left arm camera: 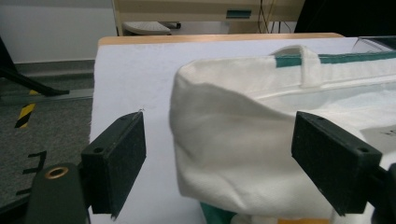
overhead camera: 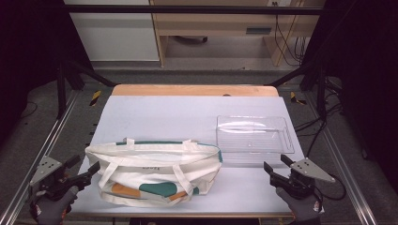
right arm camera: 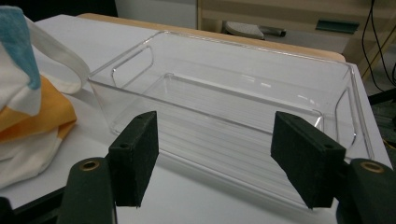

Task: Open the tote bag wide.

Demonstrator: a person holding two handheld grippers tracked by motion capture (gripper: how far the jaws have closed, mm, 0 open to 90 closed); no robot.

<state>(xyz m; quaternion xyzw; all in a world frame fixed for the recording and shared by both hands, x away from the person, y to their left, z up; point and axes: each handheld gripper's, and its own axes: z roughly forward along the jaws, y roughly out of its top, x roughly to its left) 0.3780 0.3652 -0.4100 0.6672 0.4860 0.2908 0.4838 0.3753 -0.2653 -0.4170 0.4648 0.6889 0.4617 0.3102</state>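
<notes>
Lying slumped at the near left of the white-covered table point(overhead camera: 187, 112) — a cream canvas tote bag with green and orange patches point(overhead camera: 155, 171); sitting empty just beside it on the right, a clear plastic rectangular bin point(overhead camera: 253, 136). Hovering wide open, holding nothing: left gripper point(overhead camera: 89, 173), right gripper point(overhead camera: 272, 171). Probably best pinching the bag's rim, not loose cloth. Showing the bin's cut-out handles — the right gripper view.

We hold our left gripper point(overhead camera: 87, 174) low at the near left corner, gripped in our gloved left hand point(overhead camera: 51, 208), its jaws spread wide and nothing between them. Our right gripper point(overhead camera: 274, 169) sits at the near right, held by our gloved right hand point(overhead camera: 302, 206), jaws likewise parted wide and empty. Both point forward, well apart from each other.
</notes>
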